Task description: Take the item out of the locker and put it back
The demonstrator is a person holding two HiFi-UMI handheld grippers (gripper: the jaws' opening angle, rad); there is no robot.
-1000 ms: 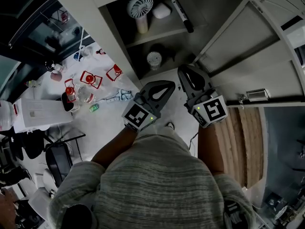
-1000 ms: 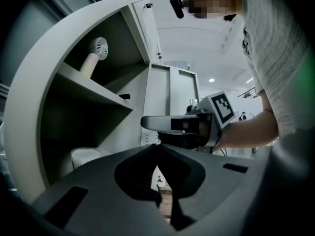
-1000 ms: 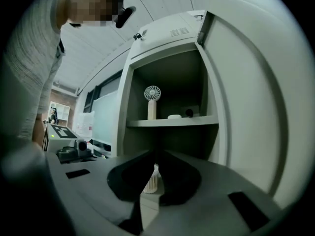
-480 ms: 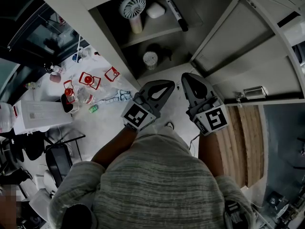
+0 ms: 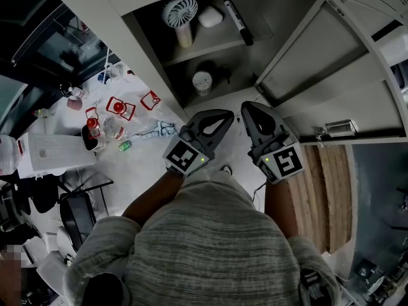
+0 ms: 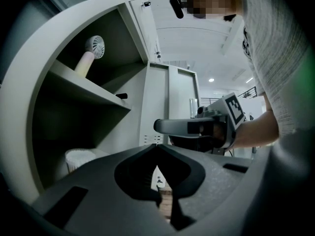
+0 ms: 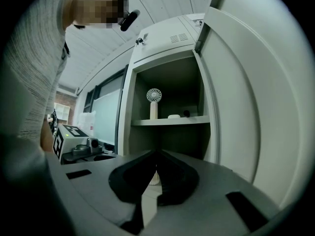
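The locker (image 5: 153, 62) stands open in front of me. On its upper shelf stand a white hand fan (image 5: 180, 14), a small white case (image 5: 210, 16) and a black marker (image 5: 238, 22). A round white item (image 5: 202, 81) sits on the lower shelf. My left gripper (image 5: 227, 114) and right gripper (image 5: 247, 106) hover side by side just outside the opening, both shut with nothing between the jaws. The right gripper view faces the fan (image 7: 154, 100) and the case (image 7: 173, 116). In the left gripper view the fan (image 6: 93, 48) is at upper left and the right gripper (image 6: 158, 126) crosses in front.
The locker door (image 5: 319, 62) swings open to the right, with a metal latch (image 5: 338, 128) at its edge. A white table (image 5: 76, 139) at the left carries red-framed items and bottles. Wooden flooring (image 5: 325, 190) shows at the right.
The right gripper has drawn back slightly from the locker towards the person. The left gripper has stayed where it was. The shelf items have not moved.
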